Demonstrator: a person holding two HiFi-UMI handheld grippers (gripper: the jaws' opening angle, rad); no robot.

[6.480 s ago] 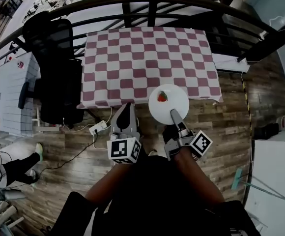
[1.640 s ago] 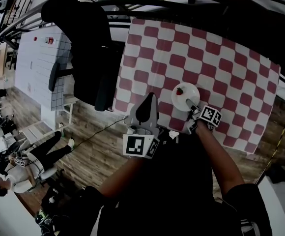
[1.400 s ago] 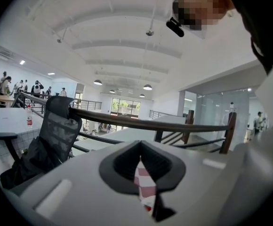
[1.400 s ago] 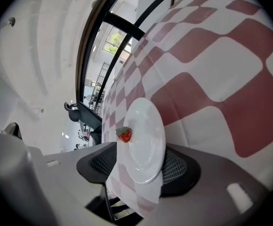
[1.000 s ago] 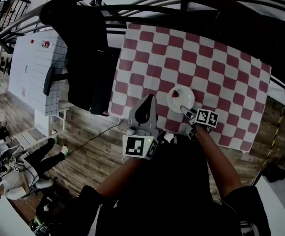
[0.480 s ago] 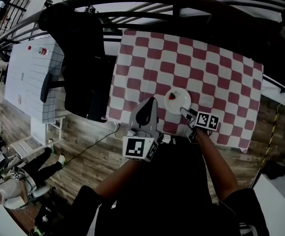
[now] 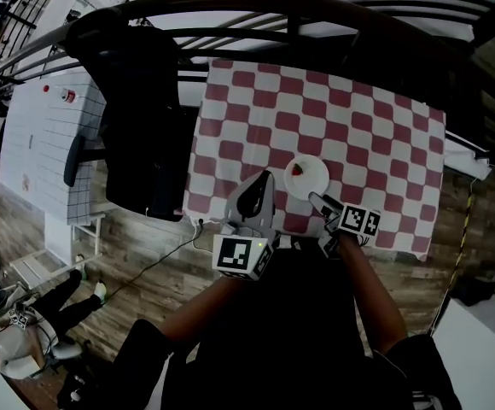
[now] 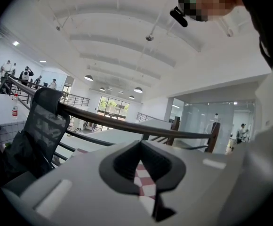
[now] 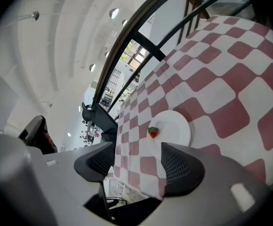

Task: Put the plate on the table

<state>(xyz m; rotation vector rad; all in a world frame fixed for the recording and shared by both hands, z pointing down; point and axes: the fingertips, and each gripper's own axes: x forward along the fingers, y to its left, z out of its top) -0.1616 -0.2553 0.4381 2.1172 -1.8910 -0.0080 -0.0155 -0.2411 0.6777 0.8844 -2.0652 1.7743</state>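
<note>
Open checked cloth (image 7: 358, 135) around plate (image 7: 312, 183); railing (image 7: 316, 11) behind, chair (image 7: 141, 118) left

The counter (image 7: 358, 135) is seen from high overhead and, nearer, obliquely in the right gripper view; the left gripper view is tilted upward.

A black mesh office chair (image 7: 138, 118) stands left, beside a white gridded panel (image 7: 47, 135); a dark curved metal railing (image 7: 230, 0) spans the far side.

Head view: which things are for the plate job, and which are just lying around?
For the job: plate, strawberry on it, checked table, open right gripper.

Just lying about: black chair, railing, shut left gripper.
</note>
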